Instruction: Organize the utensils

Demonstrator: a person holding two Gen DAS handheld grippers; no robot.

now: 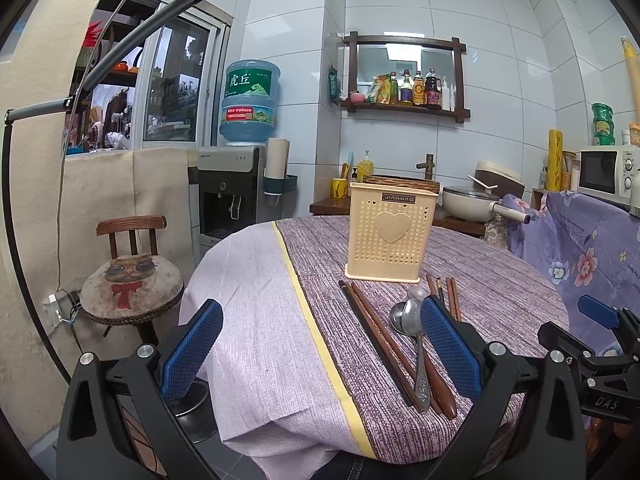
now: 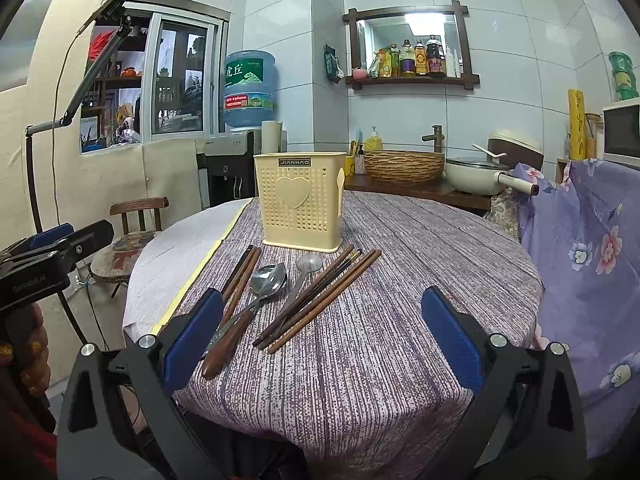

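Note:
A cream perforated utensil holder point(image 1: 390, 238) point(image 2: 301, 202) stands upright on the round table. In front of it lie several wooden chopsticks point(image 1: 380, 340) point(image 2: 320, 300), two stacked metal spoons point(image 1: 406, 316) point(image 2: 269, 280) and a third spoon point(image 2: 309, 264). My left gripper point(image 1: 320, 344) is open and empty, at the table's near edge, left of the utensils. My right gripper point(image 2: 322, 334) is open and empty, at the near edge, with the utensils just beyond its fingers. The right gripper also shows at the right of the left wrist view point(image 1: 600, 316).
The table point(image 2: 400, 340) wears a purple striped cloth with a pale section at the left. A small chair point(image 1: 132, 280) stands left of it. A floral cloth point(image 2: 592, 260) covers furniture on the right. Behind are a counter with a pan point(image 2: 476, 176), basket and water dispenser.

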